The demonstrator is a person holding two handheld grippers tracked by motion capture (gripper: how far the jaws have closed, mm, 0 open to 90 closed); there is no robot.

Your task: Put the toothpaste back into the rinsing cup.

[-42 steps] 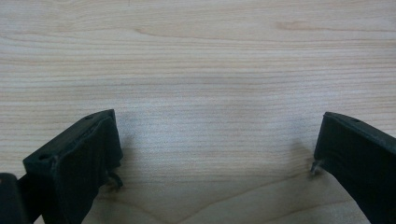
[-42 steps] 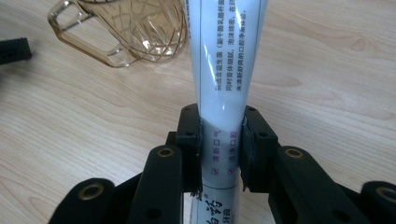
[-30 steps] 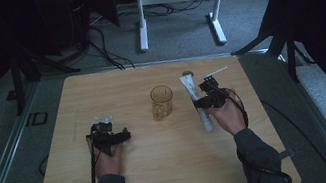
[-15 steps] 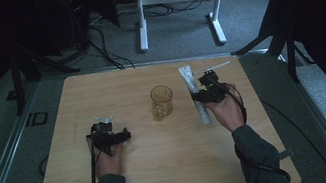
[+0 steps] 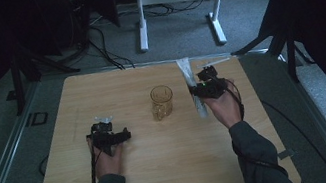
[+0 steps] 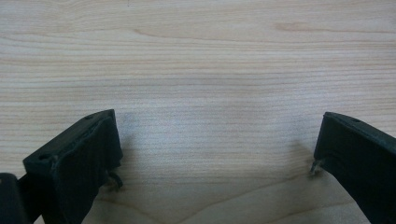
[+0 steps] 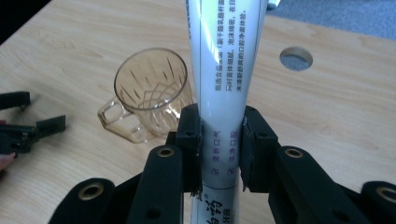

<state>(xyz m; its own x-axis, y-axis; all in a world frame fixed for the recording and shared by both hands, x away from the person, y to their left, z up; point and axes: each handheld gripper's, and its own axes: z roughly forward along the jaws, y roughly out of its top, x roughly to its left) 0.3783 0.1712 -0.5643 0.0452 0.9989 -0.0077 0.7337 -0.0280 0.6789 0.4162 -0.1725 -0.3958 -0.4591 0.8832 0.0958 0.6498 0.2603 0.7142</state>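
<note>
Though clamped, tube (image 7: pixel 219 93) is white, printed

The counter (image 5: pixel 165 172) is a light wooden board with rounded corners and an even grain. A clear amber glass mug (image 5: pixel 161 102) stands upright on it, handle turned toward the near edge, between the two pairs of jaws and nearer the right pair. A round hole (image 7: pixel 296 58) is cut through the board beyond the right jaws. Between the left jaws lies bare wood (image 6: pixel 215 93) with their faint shadow on it
</note>
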